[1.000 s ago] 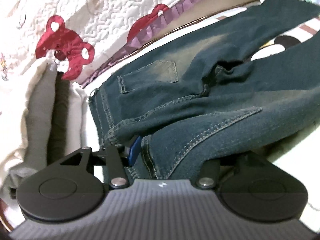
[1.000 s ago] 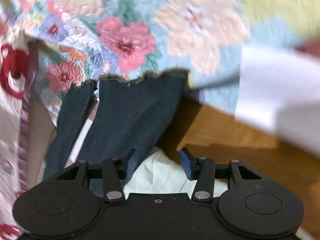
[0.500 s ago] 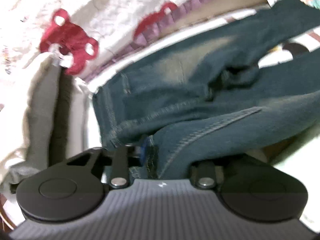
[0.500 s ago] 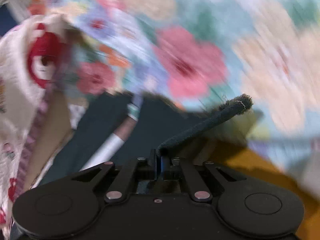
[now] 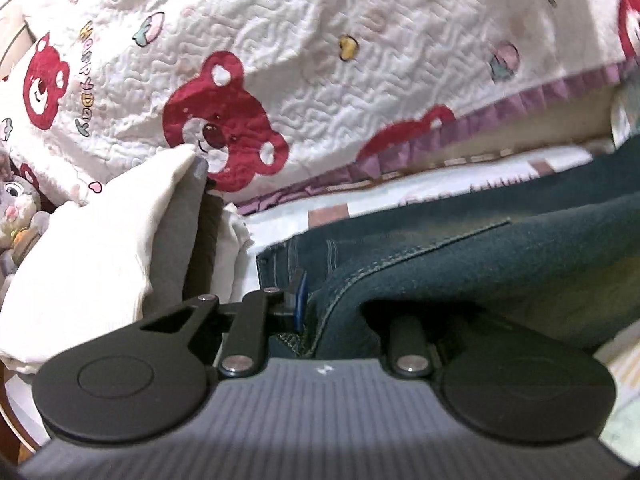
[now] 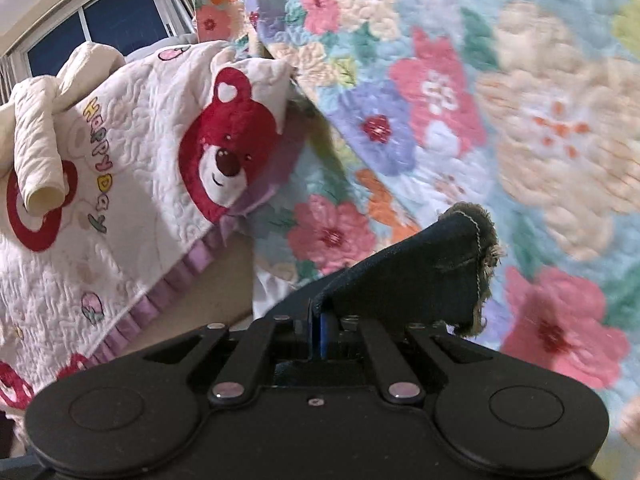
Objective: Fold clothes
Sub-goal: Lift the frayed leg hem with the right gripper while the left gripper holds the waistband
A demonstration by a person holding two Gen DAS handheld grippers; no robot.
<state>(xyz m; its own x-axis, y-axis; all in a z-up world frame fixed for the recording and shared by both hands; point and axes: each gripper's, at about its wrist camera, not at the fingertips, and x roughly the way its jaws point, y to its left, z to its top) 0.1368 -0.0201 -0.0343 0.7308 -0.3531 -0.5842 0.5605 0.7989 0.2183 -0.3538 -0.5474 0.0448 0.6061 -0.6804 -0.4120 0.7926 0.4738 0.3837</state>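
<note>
A pair of dark blue jeans point(image 5: 460, 264) hangs across the right half of the left wrist view, lifted off the pale bed sheet point(image 5: 360, 196). My left gripper point(image 5: 316, 312) is shut on the jeans' waistband end, with the thick stitched denim bunched between its pads. In the right wrist view a frayed leg hem of the jeans point(image 6: 432, 276) sticks up to the right from my right gripper point(image 6: 320, 328), which is shut on that hem. Most of the trouser legs are hidden from the right wrist view.
A white quilt with red bears point(image 5: 320, 64) and a purple frill hangs behind the bed. A stack of folded pale and grey clothes point(image 5: 120, 248) lies at the left. A flowered quilt point(image 6: 460, 100) fills the right wrist view, and a window point(image 6: 104, 28) shows at the top left.
Both grippers closed on the jeans, the left on the waistband end and the right on the leg hem. Both then rose and rolled, lifting the denim off the bed.
</note>
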